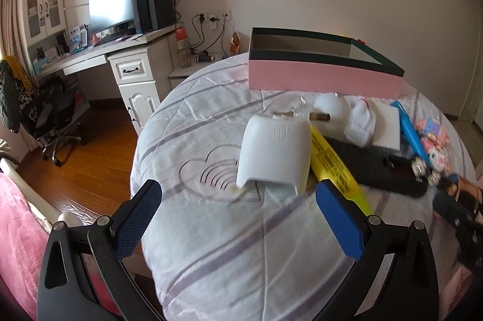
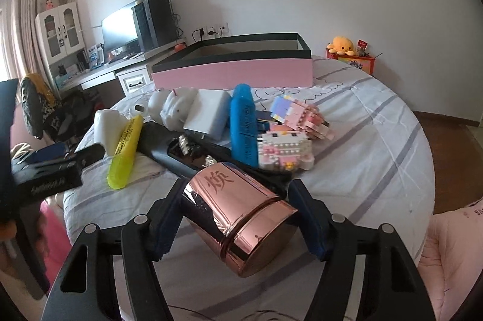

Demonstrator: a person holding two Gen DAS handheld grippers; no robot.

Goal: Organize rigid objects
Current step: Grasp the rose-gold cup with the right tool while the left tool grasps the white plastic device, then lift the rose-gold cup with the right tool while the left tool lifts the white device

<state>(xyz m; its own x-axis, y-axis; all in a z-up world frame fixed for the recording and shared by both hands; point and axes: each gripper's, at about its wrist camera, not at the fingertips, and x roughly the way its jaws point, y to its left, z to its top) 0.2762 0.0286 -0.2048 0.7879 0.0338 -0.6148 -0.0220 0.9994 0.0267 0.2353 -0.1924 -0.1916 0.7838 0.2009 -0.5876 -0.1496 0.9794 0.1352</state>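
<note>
My right claw (image 2: 235,218) has the rose-gold canister (image 2: 241,215) lying on its side between its two blue pads, and both pads look pressed against its flanks, so I judge this claw to be grasping it, on the quilted bed (image 2: 377,139) at the near edge of the pile. To do this step well I would want the pads square on the straight wall of the canister, not on the rounded rim nearest me, since the mirror finish looks slick and a skewed grip could let it roll out as I lift; I would lift straight up before swinging away, because the black case (image 2: 169,149) and the pink brick figure (image 2: 286,152) lie just beyond the fingertips. My left claw (image 1: 238,200) stands released, nothing between its pads; the white plastic housing (image 1: 274,152) sits just ahead of it, with the yellow highlighter (image 1: 335,164) touching its right side and lying close beyond my right pad. I would come at the housing straight, so I don't nudge the highlighter. The pink box (image 2: 232,73) with the dark rim stands open well beyond both claws, past the whole pile. From the left view its inside shows bare walls and floor as far as I can see; the near part of the floor is hidden behind its front wall.
</note>
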